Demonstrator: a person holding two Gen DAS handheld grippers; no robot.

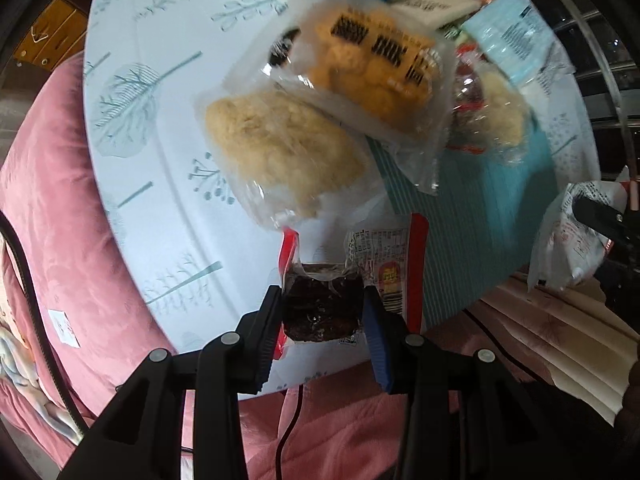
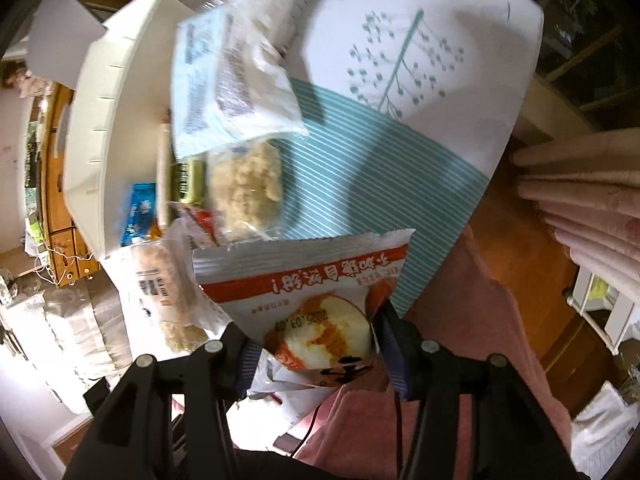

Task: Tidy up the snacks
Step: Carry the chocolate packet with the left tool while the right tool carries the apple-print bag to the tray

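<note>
My left gripper (image 1: pixel 323 308) is shut on a red-edged packet with a dark snack (image 1: pixel 322 312), held above the near edge of the table (image 1: pixel 168 184). Beyond it lie a clear bag of pale floss cake (image 1: pixel 280 148) and a clear bag of orange snack with black print (image 1: pixel 372 76). My right gripper (image 2: pixel 316 344) is shut on a red-and-white packet picturing a bun (image 2: pixel 320 300), held over the table edge; this packet also shows at the right of the left wrist view (image 1: pixel 572 240). A pale blue packet (image 2: pixel 232 88) and a floss cake bag (image 2: pixel 248 184) lie ahead.
A white bin (image 2: pixel 116 128) stands at the table's far side with a blue packet (image 2: pixel 138 212) beside it. The tablecloth has a teal striped patch (image 2: pixel 380 200). Pink bedding (image 1: pixel 60 208) lies below the table, pink curtains (image 2: pixel 580 188) at the right.
</note>
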